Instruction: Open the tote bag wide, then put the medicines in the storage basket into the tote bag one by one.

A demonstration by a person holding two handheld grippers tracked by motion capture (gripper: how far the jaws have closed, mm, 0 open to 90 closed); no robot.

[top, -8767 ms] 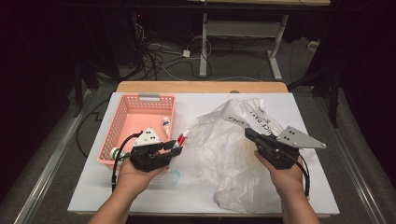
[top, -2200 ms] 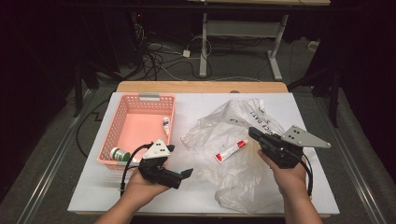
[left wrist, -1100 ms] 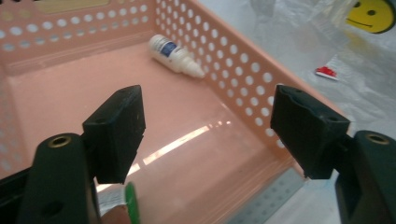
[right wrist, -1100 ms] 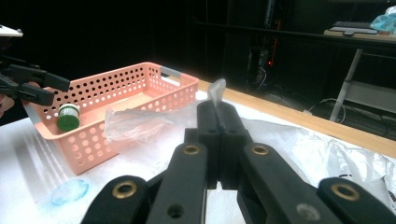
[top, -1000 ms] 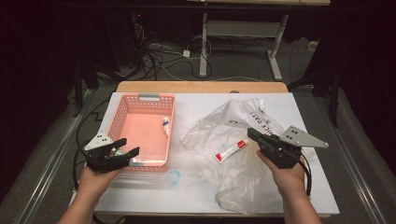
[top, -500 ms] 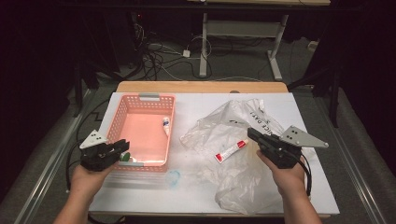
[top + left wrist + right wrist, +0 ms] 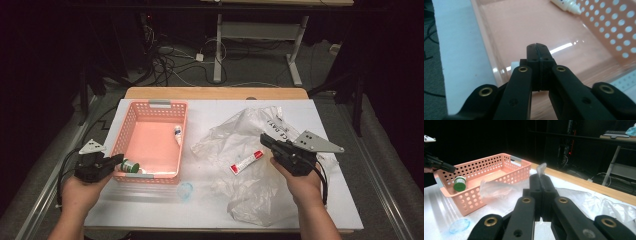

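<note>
A pink basket [image 7: 121, 131] stands on the left of the white table [image 7: 150, 206]. A green-capped bottle [image 7: 131, 166] lies in its near left corner, and a small white bottle [image 7: 177, 134] lies by its right wall. My left gripper [image 7: 119, 159] hangs at the basket's near left rim, shut and empty. The left gripper view has its tips [image 7: 539, 48] over the basket floor [image 7: 529, 27]. My right gripper [image 7: 263, 140] is shut on a fold of the clear plastic bag [image 7: 240, 127], which sticks up above the tips [image 7: 540, 178]. A red-and-white tube [image 7: 246, 162] lies on the bag.
A small clear blue piece [image 7: 185, 190] lies on the table in front of the basket. The crumpled bag spreads over the right half of the table. A wooden strip [image 7: 215, 93] runs along the far edge. Beyond it are cables and desk legs on the floor.
My left gripper went from the table's front to the basket, then drew back left; the green-capped bottle now lies in the basket. The right gripper stayed still on the bag.
</note>
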